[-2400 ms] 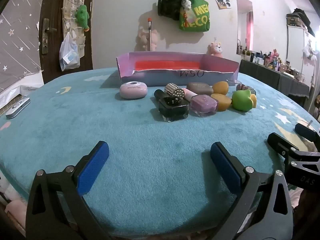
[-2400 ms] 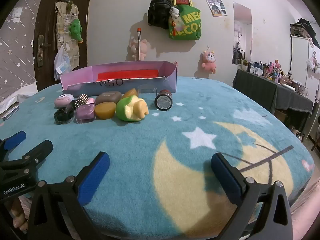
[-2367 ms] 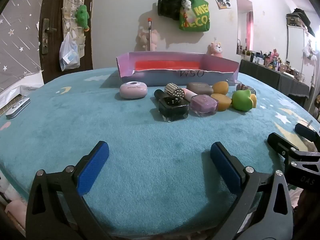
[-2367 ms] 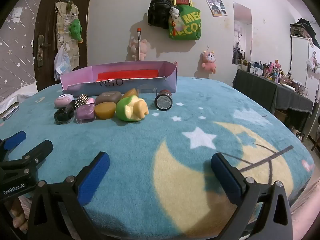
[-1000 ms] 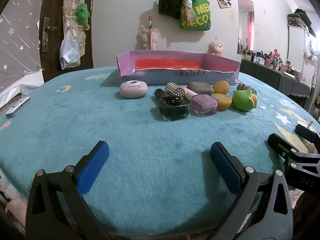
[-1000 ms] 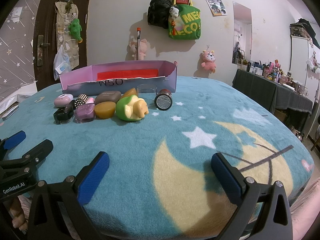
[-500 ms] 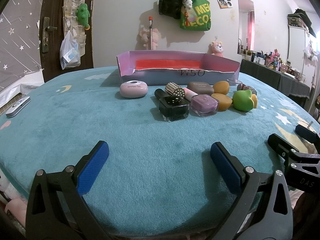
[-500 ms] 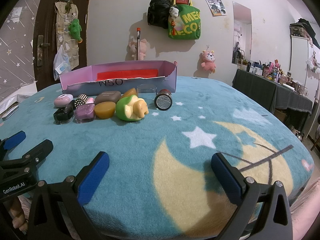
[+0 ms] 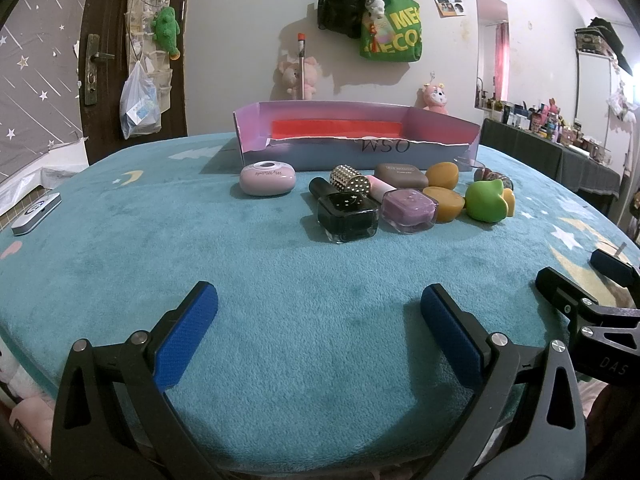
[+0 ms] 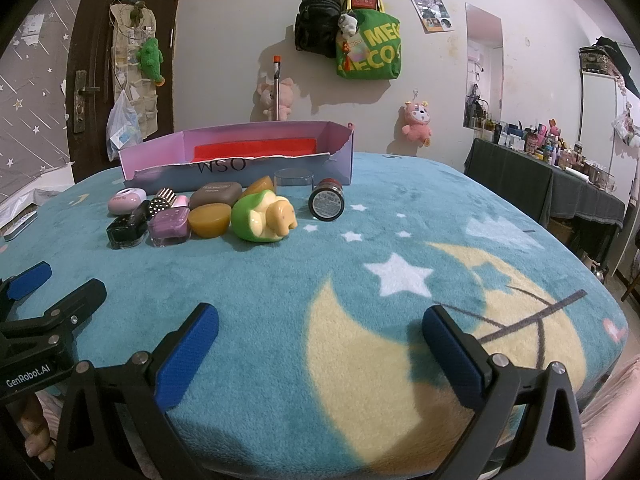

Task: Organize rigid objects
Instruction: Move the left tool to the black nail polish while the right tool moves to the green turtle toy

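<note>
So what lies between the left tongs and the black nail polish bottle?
Nothing: the left wrist view shows only bare teal blanket between the open left tongs and the black nail polish bottle.

Low, side-by-side, both facing box (image 9: pixel 356 136)

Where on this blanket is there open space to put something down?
Free: the wide stretch between both tools and the black bottle; also right of the round jar, over the moon print. Crowded: the strip before the purple box, from pink case to green toy.
</note>
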A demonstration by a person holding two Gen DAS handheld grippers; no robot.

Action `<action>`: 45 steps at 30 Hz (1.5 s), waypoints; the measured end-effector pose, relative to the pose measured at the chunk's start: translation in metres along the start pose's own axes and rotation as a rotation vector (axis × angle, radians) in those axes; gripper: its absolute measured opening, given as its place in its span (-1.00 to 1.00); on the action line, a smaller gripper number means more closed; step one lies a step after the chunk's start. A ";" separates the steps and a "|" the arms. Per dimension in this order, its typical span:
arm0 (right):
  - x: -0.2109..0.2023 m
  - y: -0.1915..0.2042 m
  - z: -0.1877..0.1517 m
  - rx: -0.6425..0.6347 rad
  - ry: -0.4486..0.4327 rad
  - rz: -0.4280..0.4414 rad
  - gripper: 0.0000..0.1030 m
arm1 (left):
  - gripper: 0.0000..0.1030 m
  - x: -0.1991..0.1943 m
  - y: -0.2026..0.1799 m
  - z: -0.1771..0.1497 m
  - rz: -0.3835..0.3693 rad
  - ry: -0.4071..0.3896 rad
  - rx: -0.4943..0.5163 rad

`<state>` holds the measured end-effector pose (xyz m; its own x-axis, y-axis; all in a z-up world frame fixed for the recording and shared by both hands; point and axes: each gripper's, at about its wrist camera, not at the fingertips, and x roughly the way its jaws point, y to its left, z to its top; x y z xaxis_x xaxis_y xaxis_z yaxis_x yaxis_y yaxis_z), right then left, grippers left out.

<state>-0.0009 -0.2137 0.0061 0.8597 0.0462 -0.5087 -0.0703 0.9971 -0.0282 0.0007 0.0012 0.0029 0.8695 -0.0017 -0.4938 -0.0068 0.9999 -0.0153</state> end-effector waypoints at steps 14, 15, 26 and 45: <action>0.000 0.000 0.000 0.000 0.000 0.000 1.00 | 1.00 0.000 0.000 0.000 0.000 0.000 0.000; 0.000 0.000 0.000 0.000 0.000 0.000 1.00 | 1.00 0.000 0.000 0.000 0.000 0.000 0.000; -0.001 -0.001 0.000 0.001 -0.001 0.001 1.00 | 1.00 0.002 0.001 0.000 0.000 0.007 -0.003; 0.020 -0.002 0.055 0.009 0.040 0.065 1.00 | 1.00 0.023 0.009 0.059 -0.072 0.118 -0.046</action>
<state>0.0438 -0.2117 0.0434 0.8324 0.1090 -0.5433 -0.1210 0.9926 0.0137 0.0498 0.0111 0.0422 0.8046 -0.0777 -0.5887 0.0281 0.9953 -0.0928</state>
